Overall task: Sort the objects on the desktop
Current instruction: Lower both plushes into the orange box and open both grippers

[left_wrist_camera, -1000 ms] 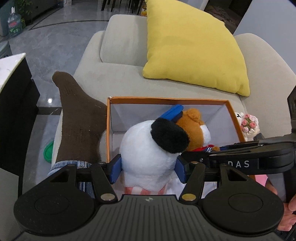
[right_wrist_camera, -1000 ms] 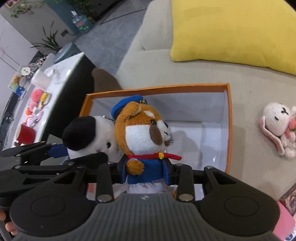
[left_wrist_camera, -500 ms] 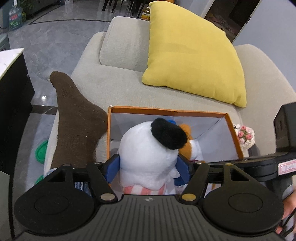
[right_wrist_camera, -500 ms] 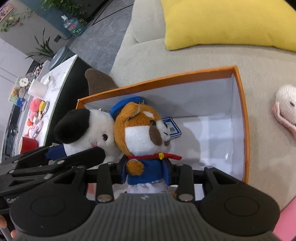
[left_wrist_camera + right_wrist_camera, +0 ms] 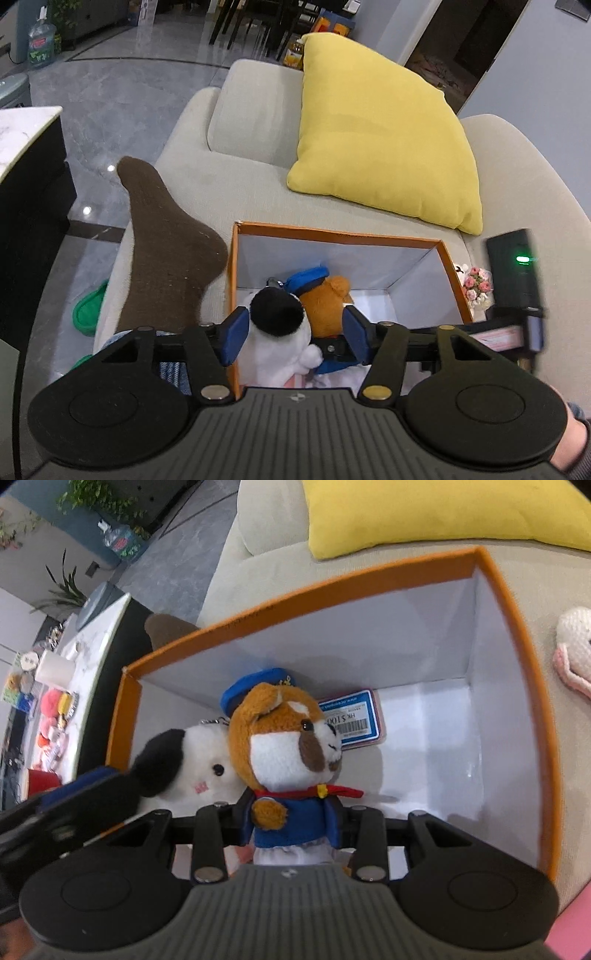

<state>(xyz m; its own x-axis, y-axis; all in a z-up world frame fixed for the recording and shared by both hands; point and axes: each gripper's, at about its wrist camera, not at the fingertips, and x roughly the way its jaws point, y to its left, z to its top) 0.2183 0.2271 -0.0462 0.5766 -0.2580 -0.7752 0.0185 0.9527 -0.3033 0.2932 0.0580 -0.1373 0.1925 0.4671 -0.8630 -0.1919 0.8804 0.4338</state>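
Right wrist: orange box (image 5: 517,602) holds both plush dogs; right fingers grip sailor dog (image 5: 291,760), left fingers spread.

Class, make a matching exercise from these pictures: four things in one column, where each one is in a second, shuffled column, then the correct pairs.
Things
1. white plush dog
2. brown plush dog
3. yellow cushion
4. pink knitted bunny

Places
A. on the sofa, outside the box on its right
B. between the right gripper's fingers
C. leaning on the sofa back
D. between the left gripper's open fingers, in the orange box

Pairs: 1-D, 2-B, 3-C, 4-A
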